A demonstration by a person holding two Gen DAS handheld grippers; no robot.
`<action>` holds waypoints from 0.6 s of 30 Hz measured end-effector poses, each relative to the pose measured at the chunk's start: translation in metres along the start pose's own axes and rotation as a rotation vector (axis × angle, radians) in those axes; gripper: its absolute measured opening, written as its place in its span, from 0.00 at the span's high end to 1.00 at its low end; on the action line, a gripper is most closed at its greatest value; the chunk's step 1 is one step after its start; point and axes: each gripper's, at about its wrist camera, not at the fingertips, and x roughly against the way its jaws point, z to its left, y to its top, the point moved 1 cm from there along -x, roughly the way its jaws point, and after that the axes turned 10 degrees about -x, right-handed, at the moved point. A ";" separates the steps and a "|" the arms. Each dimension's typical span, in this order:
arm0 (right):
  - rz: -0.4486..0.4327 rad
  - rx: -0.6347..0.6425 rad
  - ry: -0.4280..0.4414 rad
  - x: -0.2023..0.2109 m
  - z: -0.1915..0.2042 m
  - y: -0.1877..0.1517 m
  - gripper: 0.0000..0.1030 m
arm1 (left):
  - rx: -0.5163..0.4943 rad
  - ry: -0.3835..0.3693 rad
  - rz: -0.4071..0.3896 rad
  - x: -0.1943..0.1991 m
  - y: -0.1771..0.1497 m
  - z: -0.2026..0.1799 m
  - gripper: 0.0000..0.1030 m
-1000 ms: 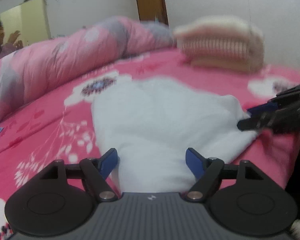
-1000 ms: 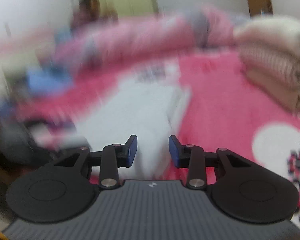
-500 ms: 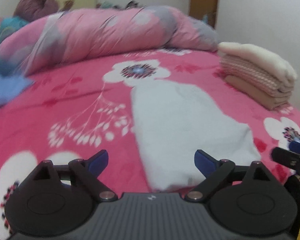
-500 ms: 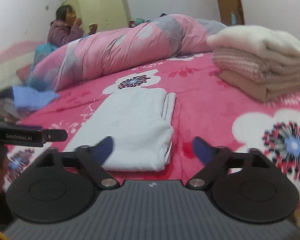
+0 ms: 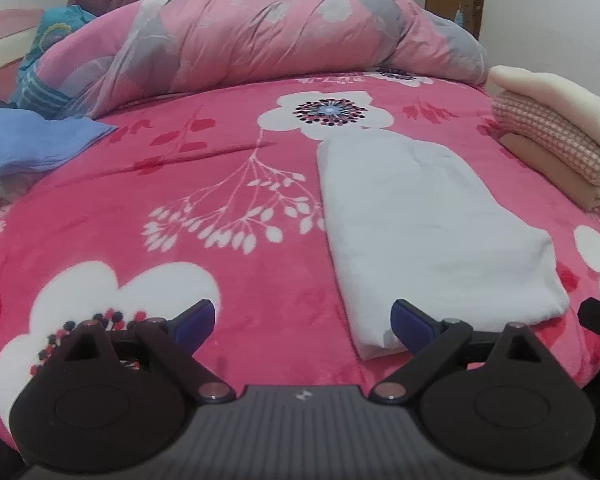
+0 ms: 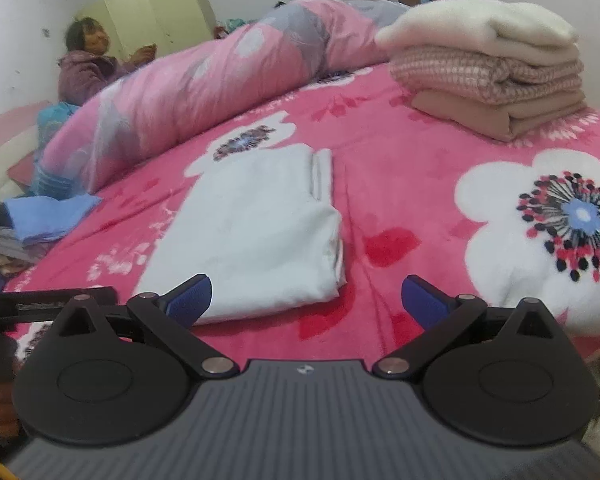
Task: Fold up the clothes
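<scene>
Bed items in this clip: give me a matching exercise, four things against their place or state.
Things:
1. white garment
2. stack of three folded items
3. blue cloth
4. rolled pink quilt

Place or state:
A. crumpled at the bed's left edge
B. folded flat in the middle of the pink floral blanket
C. lying long across the far side of the bed
D. piled neatly at the right, cream piece on top

Pairs: 1-B, 2-D, 3-A, 4-C

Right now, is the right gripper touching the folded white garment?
Apart. In the right wrist view the right gripper has jaws opening with only pink bedspread between them; the white garment lies flat beyond its left fingertip.
</scene>
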 end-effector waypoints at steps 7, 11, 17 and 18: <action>-0.011 0.015 0.010 -0.004 0.002 -0.002 0.01 | -0.007 0.033 0.018 -0.005 -0.001 0.002 0.06; -0.001 0.034 0.034 -0.005 0.006 -0.002 0.01 | -0.004 0.044 0.030 -0.008 -0.003 0.003 0.06; 0.021 0.062 0.033 -0.010 0.013 -0.004 0.01 | -0.003 0.057 0.044 -0.011 -0.006 0.005 0.06; 0.024 0.066 0.034 -0.011 0.014 -0.005 0.01 | -0.004 0.058 0.046 -0.012 -0.006 0.006 0.06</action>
